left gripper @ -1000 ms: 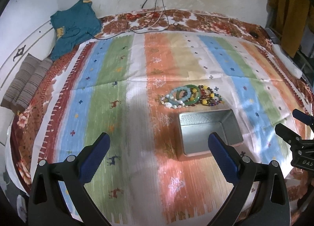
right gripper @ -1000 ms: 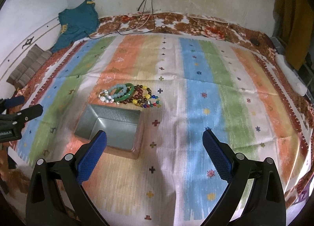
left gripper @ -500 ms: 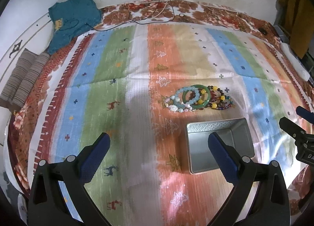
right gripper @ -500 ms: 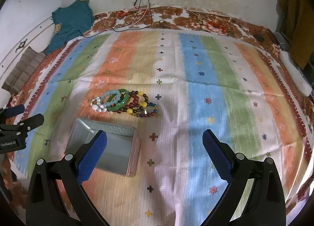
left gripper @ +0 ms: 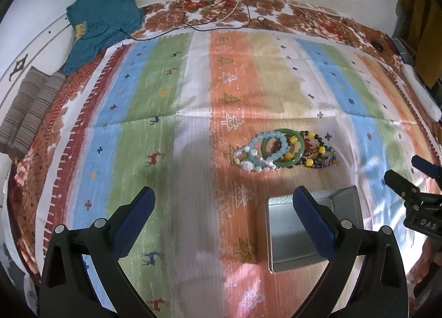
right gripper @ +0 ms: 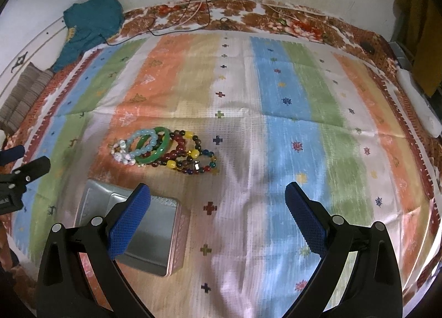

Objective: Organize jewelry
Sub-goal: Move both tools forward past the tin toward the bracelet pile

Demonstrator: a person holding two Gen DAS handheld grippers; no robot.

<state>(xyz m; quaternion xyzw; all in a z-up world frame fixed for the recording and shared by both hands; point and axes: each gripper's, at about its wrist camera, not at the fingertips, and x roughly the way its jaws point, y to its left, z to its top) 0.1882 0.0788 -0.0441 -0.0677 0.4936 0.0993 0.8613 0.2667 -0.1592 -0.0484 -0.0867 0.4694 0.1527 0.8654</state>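
Beaded bracelets (left gripper: 287, 151) overlap in a heap; both claws (left gripper: 223, 216) (right gripper: 218, 216) gape empty.

Home bedroom: bed with striped blanket (left gripper: 193, 102), teal shirt (left gripper: 102, 25), folded cloth (left gripper: 30, 108)

White letters "DAS" stand on the right tool (left gripper: 422, 197); the rest is cut off.

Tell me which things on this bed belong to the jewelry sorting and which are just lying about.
For the job:
- pile of beaded bracelets with a green bangle
- open silver metal tin

Just lying about:
- teal cloth garment
- grey striped folded fabric
- black and white cables
- white oblong object at the right edge
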